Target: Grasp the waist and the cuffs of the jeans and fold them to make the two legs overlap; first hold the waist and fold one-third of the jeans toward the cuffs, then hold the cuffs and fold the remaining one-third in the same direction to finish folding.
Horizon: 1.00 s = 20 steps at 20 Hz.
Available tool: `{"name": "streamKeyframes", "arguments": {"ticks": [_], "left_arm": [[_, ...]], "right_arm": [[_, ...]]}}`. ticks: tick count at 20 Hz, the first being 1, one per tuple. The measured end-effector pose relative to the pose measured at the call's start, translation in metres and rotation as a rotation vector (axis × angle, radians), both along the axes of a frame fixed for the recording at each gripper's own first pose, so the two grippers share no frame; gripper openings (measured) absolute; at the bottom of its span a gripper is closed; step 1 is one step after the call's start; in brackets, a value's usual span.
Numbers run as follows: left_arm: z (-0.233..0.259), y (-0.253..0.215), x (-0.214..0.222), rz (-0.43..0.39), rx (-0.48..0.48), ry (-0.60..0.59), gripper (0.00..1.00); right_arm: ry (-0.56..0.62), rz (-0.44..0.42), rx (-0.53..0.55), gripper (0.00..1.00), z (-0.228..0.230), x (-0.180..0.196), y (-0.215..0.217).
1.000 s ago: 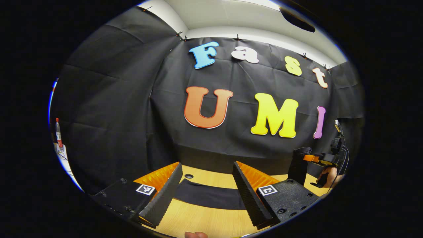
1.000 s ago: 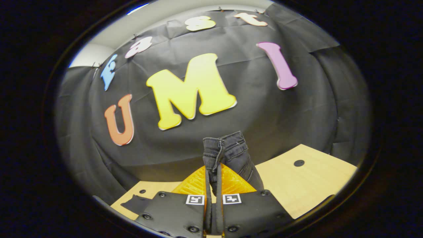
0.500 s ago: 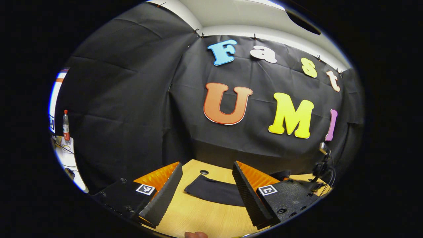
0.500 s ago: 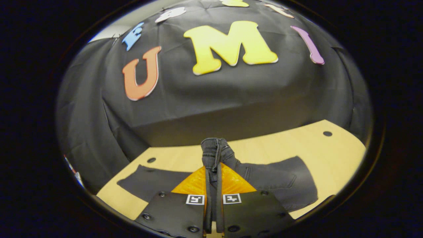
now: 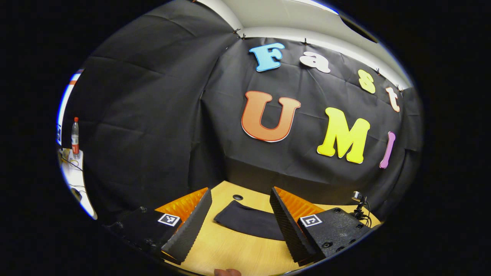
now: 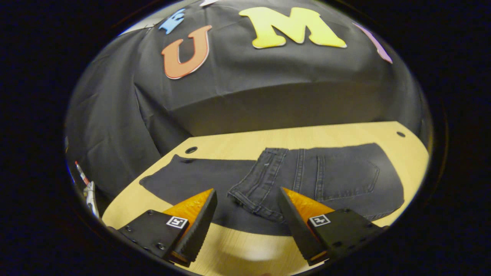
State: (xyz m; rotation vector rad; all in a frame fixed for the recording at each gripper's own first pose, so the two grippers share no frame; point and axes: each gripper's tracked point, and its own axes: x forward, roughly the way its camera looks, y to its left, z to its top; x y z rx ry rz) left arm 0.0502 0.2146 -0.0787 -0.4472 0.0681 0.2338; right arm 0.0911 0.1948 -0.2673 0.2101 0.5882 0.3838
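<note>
The right hand-held gripper (image 6: 245, 226) now stands spread and empty above the bench (image 6: 345, 134); half a second ago it was pinching the waist (image 6: 255, 184) of the jeans (image 6: 330, 178). The waist now lies flat, folded over the legs toward the cuffs (image 6: 161, 176). Judgement: the first one-third fold is complete. The left hand-held gripper (image 5: 239, 222) remains spread and empty, facing the cuff end (image 5: 245, 220) of the jeans on the bench. Next step: grasp the cuffs for the final fold.

One pair of jeans (image 6: 291, 180), one table (image 6: 238, 253), one bottle (image 5: 75, 132), two grippers.
</note>
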Motion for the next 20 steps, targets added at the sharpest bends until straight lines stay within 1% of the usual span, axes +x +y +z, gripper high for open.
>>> {"name": "streamKeyframes", "arguments": {"ticks": [1, 2, 5, 6, 7, 8, 9, 10, 11, 12, 15, 16, 20], "left_arm": [[-0.006, -0.002, 0.007, -0.011, -0.031, 0.009, 0.98], [-0.014, -0.005, 0.015, -0.023, -0.067, 0.016, 0.98], [-0.052, -0.012, 0.049, -0.051, -0.211, 0.085, 0.98], [-0.067, -0.016, 0.057, -0.061, -0.28, 0.117, 0.98], [-0.085, -0.017, 0.064, -0.058, -0.371, 0.148, 0.98], [-0.099, -0.02, 0.068, -0.054, -0.457, 0.175, 0.98], [-0.115, -0.025, 0.071, -0.036, -0.557, 0.208, 0.98], [-0.123, -0.026, 0.071, -0.019, -0.636, 0.231, 0.98], [-0.131, -0.027, 0.073, -0.006, -0.688, 0.255, 0.98], [-0.141, -0.029, 0.076, 0.005, -0.723, 0.281, 0.98], [-0.162, -0.027, 0.084, 0.041, -0.806, 0.327, 0.98], [-0.168, -0.025, 0.088, 0.054, -0.847, 0.334, 0.98], [-0.191, -0.022, 0.098, 0.113, -0.988, 0.355, 0.98]], "right_arm": [[-0.012, 0.004, 0.006, 0.94, 0.011, -0.001, -0.003], [-0.03, 0.004, 0.013, 0.99, 0.024, -0.001, -0.008], [-0.107, -0.017, 0.021, 0.98, 0.068, 0.002, -0.038], [-0.131, -0.031, 0.02, 0.98, 0.083, -0.001, -0.053], [-0.152, -0.047, 0.024, 1.0, 0.099, -0.004, -0.067], [-0.173, -0.069, 0.025, 0.93, 0.115, -0.004, -0.086], [-0.197, -0.094, 0.025, 0.93, 0.131, -0.004, -0.104], [-0.22, -0.118, 0.022, 0.93, 0.145, -0.005, -0.122], [-0.244, -0.143, 0.016, 0.98, 0.16, -0.005, -0.14], [-0.268, -0.166, 0.006, 0.93, 0.173, -0.007, -0.158], [-0.33, -0.234, -0.009, 0.93, 0.216, -0.015, -0.202], [-0.347, -0.252, -0.019, 0.98, 0.228, -0.019, -0.215], [-0.414, -0.306, -0.068, 0.98, 0.266, -0.029, -0.259]]}}
